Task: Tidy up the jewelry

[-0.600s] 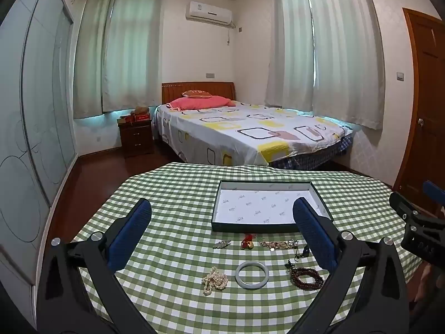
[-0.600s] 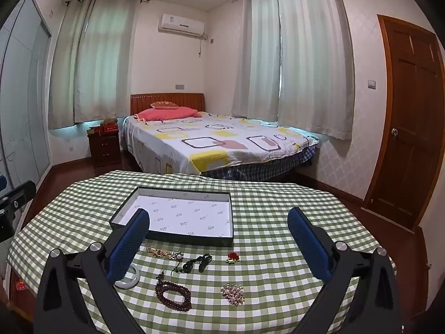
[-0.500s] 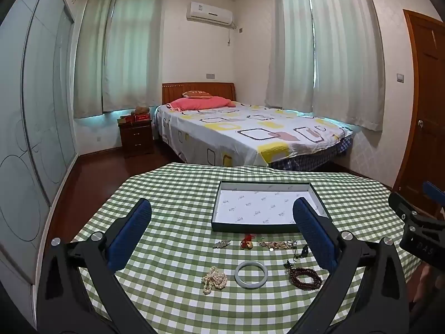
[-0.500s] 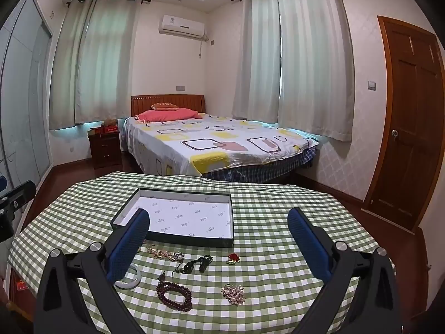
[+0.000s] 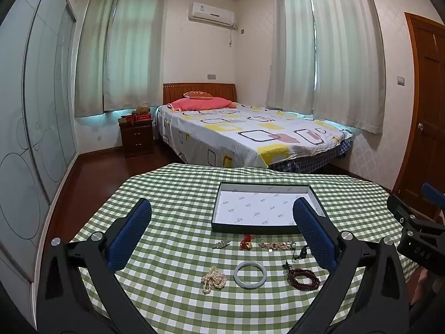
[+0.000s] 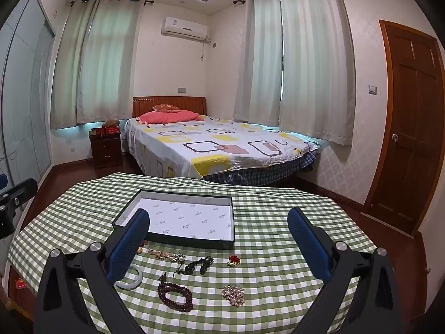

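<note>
Green-checked table (image 5: 172, 194) in bedroom, dark shallow white-lined tray (image 5: 264, 210) at middle bare, pale jade bangle (image 5: 249, 274), pearl strand (image 5: 213, 279), dark red bead bracelet (image 6: 175, 296) and brooches loose toward near edge, both left tongs (image 5: 222, 233) and right tongs (image 6: 218, 236) gaping wide, empty, nothing sorted yet.

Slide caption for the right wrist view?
Open right gripper above loose jewelry before an empty tray on a checkered table.
</note>
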`<state>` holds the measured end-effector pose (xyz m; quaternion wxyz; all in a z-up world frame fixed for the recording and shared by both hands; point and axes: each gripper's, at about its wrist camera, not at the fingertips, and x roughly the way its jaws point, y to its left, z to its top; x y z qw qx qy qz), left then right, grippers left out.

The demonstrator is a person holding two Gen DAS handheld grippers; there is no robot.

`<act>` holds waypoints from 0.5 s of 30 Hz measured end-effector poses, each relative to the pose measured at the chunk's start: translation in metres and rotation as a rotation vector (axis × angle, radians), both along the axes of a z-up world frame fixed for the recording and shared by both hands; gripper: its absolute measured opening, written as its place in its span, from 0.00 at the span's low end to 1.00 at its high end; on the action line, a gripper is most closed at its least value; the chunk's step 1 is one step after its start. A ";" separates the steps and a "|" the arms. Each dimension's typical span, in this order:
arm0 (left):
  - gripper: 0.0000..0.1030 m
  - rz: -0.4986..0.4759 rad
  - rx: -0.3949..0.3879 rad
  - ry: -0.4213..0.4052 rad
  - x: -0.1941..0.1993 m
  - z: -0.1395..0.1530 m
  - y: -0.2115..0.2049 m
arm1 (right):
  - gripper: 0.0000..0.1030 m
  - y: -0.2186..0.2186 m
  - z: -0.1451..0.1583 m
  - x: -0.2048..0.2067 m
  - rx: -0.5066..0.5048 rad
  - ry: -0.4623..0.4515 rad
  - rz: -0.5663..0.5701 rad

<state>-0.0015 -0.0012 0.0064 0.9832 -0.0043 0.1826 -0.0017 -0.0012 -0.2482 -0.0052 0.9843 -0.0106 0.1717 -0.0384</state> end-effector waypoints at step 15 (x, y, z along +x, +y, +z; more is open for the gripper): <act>0.96 -0.002 -0.015 0.010 -0.007 0.007 0.002 | 0.94 0.001 -0.001 -0.001 -0.001 0.001 0.002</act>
